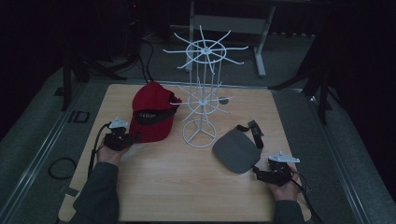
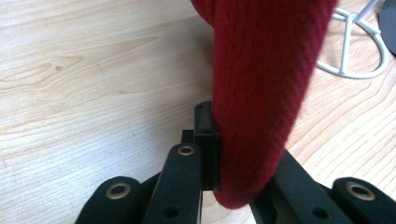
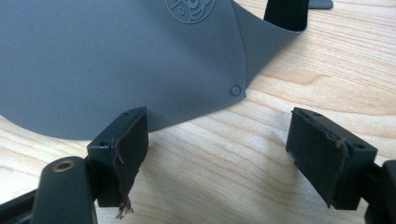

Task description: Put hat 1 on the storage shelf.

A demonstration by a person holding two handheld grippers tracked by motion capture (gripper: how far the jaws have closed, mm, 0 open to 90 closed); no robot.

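Note:
A red cap lies on the wooden table left of a white wire rack. My left gripper sits at the cap's near left edge, shut on the cap's red brim, which fills the space between the jaws. A grey visor with a black strap lies to the right of the rack's base. My right gripper rests just beside the visor's near right edge, jaws wide open with bare wood between them; the grey visor lies just beyond its left fingertip.
The rack's ring base stands between the two hats, and its spokes spread above the cap. Bare wood stretches along the table's near side. Dark floor, a cable loop and stand legs surround the table.

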